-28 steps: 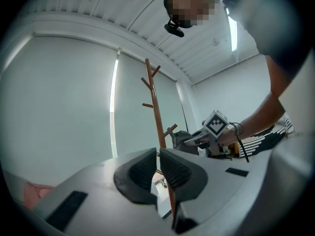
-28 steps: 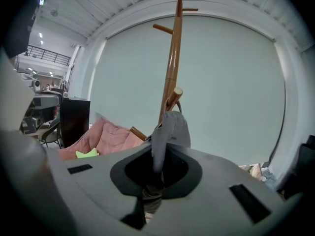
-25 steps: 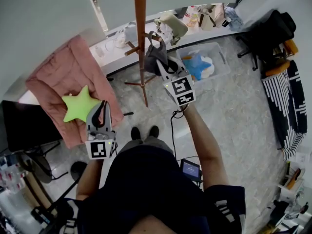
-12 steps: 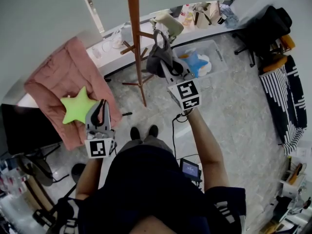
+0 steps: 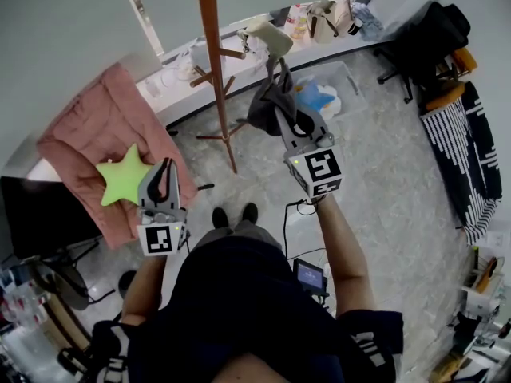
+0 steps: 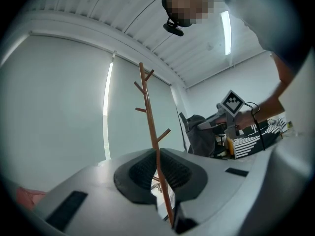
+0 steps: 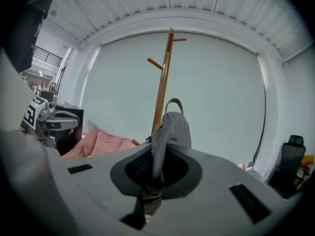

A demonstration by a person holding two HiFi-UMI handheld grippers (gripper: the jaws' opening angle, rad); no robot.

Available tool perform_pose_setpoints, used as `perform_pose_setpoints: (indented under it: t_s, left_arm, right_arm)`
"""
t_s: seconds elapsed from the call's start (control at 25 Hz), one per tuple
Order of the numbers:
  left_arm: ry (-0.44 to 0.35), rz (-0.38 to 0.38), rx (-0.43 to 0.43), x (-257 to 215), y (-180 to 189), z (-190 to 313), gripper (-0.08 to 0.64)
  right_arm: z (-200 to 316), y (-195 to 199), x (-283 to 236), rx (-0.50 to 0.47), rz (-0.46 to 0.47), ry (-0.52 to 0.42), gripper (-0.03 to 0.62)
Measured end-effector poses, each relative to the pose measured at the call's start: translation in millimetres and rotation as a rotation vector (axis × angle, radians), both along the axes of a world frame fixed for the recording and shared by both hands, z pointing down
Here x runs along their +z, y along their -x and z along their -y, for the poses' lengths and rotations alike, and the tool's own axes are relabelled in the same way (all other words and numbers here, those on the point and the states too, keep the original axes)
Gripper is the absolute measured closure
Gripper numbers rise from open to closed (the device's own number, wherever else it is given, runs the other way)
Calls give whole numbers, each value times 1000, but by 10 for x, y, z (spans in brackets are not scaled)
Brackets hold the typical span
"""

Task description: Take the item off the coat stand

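Note:
The wooden coat stand rises at the top middle of the head view; its pole also crosses the left gripper view. A grey cloth bag with a loop handle hangs to the right of the pole, clear of the pegs. My right gripper is shut on the bag's fabric, which runs down between the pads. My left gripper is held low at the left, shut with nothing in it, well apart from the stand.
A pink blanket with a green star cushion lies at the left. A clear plastic box with a blue toy stands behind the bag. A cluttered ledge runs along the wall; a black chair and striped fabric are at the right.
My right gripper has carried the grey bag to the right, away from the stand's pegs and pole. The left gripper has stayed about where it was.

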State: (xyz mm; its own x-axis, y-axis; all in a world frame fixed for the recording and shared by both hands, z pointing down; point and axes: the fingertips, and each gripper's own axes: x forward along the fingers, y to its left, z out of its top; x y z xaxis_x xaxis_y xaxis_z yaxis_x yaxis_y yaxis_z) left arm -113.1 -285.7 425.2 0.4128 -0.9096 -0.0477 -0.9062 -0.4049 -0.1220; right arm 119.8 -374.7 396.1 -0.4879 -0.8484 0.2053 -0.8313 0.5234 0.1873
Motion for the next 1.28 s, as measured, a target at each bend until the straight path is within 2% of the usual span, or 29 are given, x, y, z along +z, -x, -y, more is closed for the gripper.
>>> perform_pose_setpoints:
  t_s: [0.6,1.28]
  left_arm:
    - [-23,4,61,-70,-234,51,518]
    - [-36,8,83,-163,-411,230,518]
  right_arm:
    - [-610,-400,-187,90,46,-33,560]
    - [-1075,-831,-36,204,77,12,559]
